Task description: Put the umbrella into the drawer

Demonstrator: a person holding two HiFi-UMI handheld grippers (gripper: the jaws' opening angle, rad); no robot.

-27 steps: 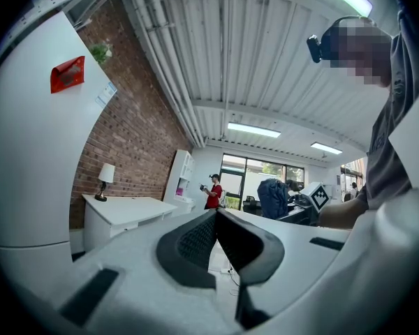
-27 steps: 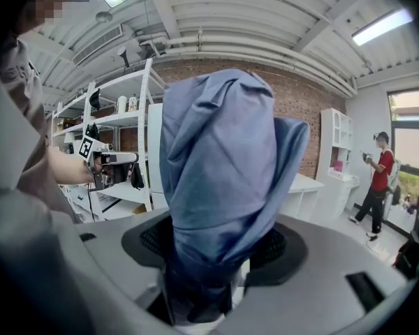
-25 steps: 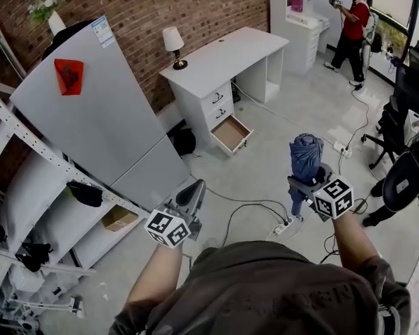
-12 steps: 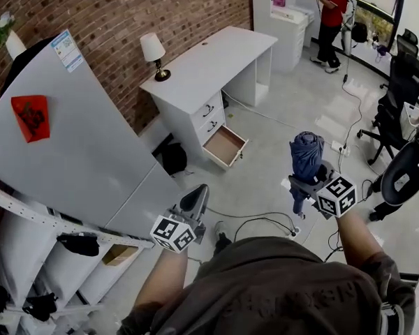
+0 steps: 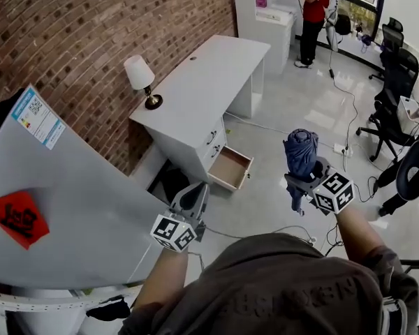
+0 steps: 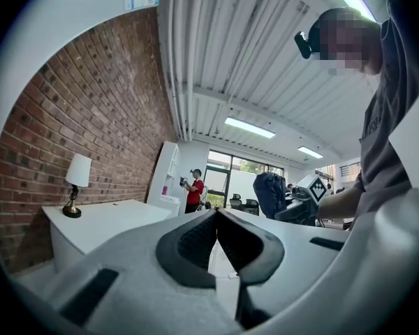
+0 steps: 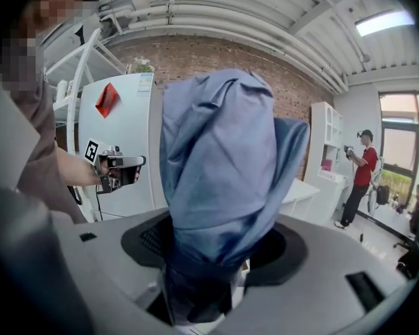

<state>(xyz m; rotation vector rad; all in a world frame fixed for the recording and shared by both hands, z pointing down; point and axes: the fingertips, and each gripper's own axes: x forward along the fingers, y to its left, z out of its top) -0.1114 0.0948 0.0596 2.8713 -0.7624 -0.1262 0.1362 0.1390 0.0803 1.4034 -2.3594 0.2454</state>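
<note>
Right tongs (image 5: pixel 304 179) pinched folded umbrella (image 5: pixel 301 152), long axis upright. Open drawer (image 5: pixel 230 167) lay ahead-left, well apart, low under surface (image 5: pixel 195 82). Left tongs (image 5: pixel 193 199) pressed together, empty, seemingly nearer drawer.

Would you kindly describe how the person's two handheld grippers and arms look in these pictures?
The left gripper and the right gripper are both light grey moulded plastic, each claw lined with black ribbed pads. Each carries a white cube with black square markers. The person wears a dark grey-brown top whose sleeves leave the forearms bare.
</note>
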